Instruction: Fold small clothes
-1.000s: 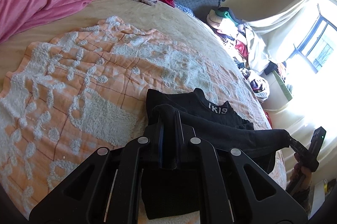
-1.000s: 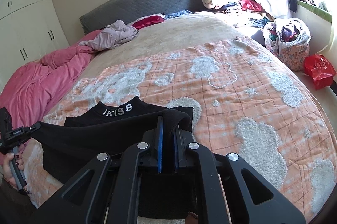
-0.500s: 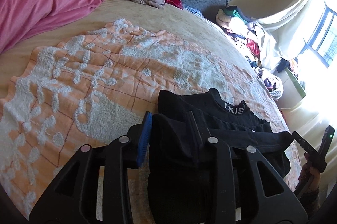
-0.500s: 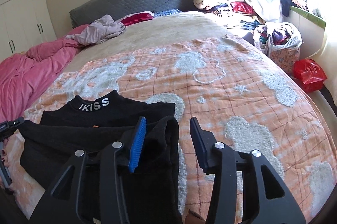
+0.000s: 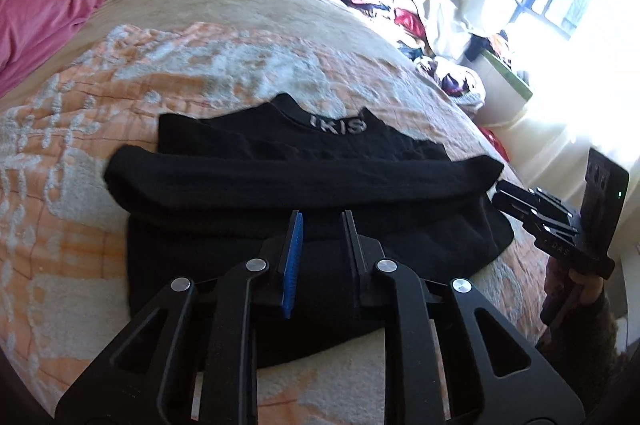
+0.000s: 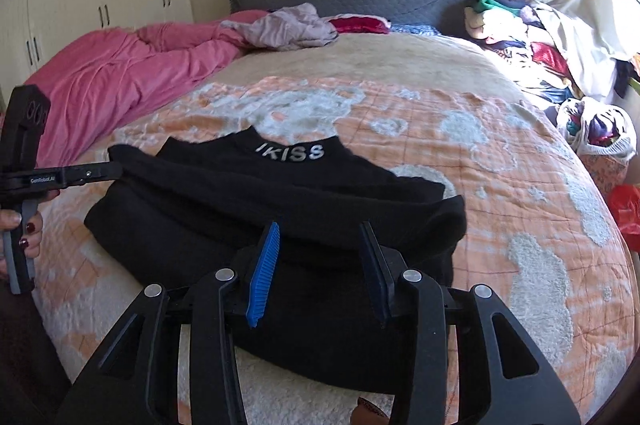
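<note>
The black top [image 6: 280, 225], soft knit with a lettered collar, lies on the bed's tufted orange blanket [image 6: 500, 185], its lower part doubled up in a thick roll across the middle. Both the left tongs [image 5: 320, 225] and the right tongs [image 6: 320, 237] hover spread, holding nothing. Judged next: press the fold flat and square its ends before the next crease, since the bulky knit could spring open.
</note>
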A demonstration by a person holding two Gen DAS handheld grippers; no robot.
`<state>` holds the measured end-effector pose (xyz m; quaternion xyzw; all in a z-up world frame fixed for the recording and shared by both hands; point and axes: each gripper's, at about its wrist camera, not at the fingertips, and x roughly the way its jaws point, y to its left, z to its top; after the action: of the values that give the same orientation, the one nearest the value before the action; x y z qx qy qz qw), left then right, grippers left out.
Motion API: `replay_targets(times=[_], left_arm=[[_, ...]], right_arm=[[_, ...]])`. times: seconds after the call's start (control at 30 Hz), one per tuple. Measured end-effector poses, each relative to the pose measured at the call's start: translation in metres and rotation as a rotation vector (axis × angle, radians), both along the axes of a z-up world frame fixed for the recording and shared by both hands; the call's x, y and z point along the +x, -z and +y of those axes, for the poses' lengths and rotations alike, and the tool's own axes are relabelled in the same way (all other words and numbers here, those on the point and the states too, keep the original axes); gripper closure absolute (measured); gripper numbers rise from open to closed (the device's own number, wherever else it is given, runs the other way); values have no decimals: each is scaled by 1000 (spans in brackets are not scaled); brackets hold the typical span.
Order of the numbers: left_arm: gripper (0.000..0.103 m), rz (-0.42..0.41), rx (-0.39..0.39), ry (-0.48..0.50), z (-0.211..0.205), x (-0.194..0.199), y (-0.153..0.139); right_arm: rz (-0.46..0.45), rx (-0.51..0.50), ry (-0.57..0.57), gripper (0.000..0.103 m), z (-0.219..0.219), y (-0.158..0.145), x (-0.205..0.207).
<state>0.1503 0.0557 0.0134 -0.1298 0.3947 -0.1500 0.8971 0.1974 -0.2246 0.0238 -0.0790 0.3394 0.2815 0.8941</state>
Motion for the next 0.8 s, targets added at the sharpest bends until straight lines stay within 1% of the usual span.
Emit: replay_targets(times=[0.1,0.13,0.23,0.3,0.43,0.57,0.67,0.8], left_arm=[[91,59,23,37,-13,4,21],[91,75,47,41,-17,5,27],[91,74,116,56,-20,7,32],[91,64,127,60,-19,7,30],[91,58,120,61,-16,15,32],[91,58,167,73,-20,30,37],[91,30,193,79,-20,38,38],[91,-7,200,42,-7,54,35]], right_arm=[[49,-42,-20,66,11,12,0],[73,-58,-18,66,13,17,1],[140,-132,2,67,18,38,8],[157,-134,10,68,18,45,12],[139,-136,17,67,23,48,20],[136,-134,22,66,27,53,32],[118,-141,34,66,33,53,42],[92,-125,62,66,34,52,61]])
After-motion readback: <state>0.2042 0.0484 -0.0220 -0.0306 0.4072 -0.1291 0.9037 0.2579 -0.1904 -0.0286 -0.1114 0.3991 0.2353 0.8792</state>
